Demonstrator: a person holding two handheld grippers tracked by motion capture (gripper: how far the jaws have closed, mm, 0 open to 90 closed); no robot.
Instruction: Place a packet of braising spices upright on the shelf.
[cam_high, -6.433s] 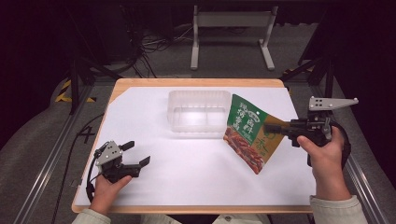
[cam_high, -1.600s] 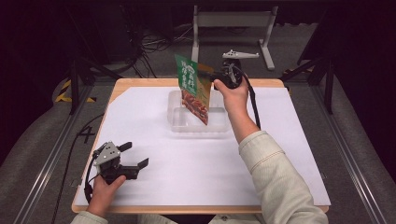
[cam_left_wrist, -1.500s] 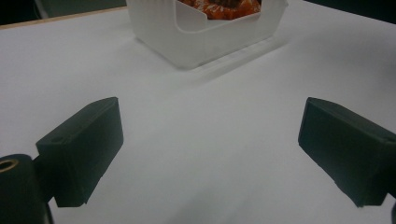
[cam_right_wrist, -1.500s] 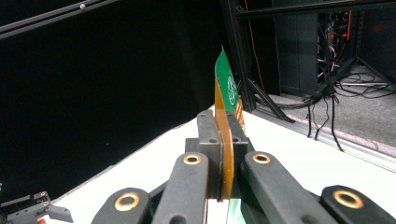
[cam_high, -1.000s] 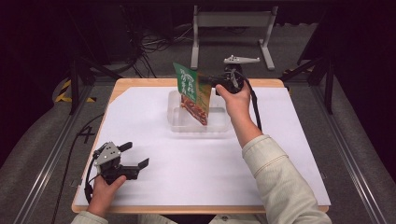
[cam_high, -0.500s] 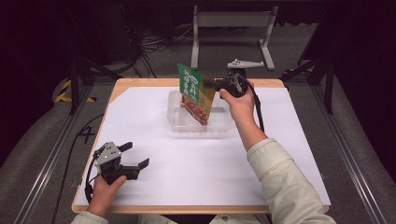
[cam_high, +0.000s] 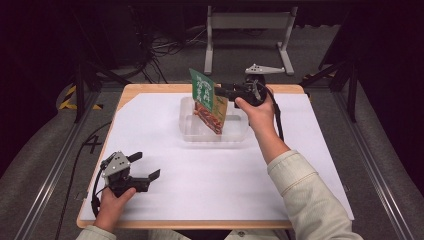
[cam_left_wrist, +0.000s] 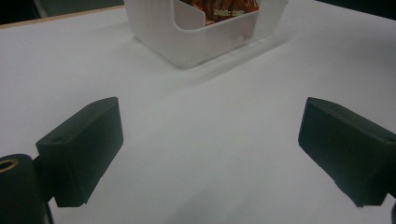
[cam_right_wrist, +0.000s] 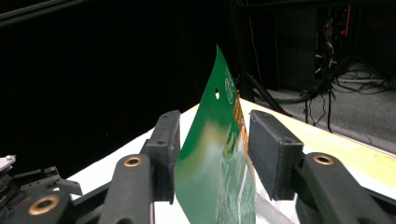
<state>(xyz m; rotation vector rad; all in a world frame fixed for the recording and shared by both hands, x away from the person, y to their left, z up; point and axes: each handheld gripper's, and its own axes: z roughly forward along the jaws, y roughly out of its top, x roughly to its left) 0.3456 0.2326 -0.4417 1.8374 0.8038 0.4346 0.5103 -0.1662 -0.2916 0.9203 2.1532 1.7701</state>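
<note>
A green and orange snack bag (cam_high: 206, 99) stands upright with its lower end inside a clear plastic bin (cam_high: 235, 136) at the back middle of the table. My right gripper (cam_high: 220, 92) reaches in from the right at the bag's upper edge. In the right gripper view the bag (cam_right_wrist: 212, 182) sits between the jaws of my right gripper (cam_right_wrist: 215, 140), which have just been opening; a gap shows on the right side. My left gripper (cam_high: 146, 165) rests open near the front left edge, far from the bin. Between the left gripper's jaws (cam_left_wrist: 210, 154) is bare table, with the bin (cam_left_wrist: 159, 28) and the bag (cam_left_wrist: 224, 9) beyond.
White paper (cam_high: 165, 200) covers the wooden table. A metal stand (cam_high: 248, 22) and cables lie on the dark floor behind the table. A rail (cam_high: 45, 175) runs along the left side.
The right hand carried the bag from the table's right side to over the bin, then lowered it slightly into the bin. The left gripper has stayed where it was.
</note>
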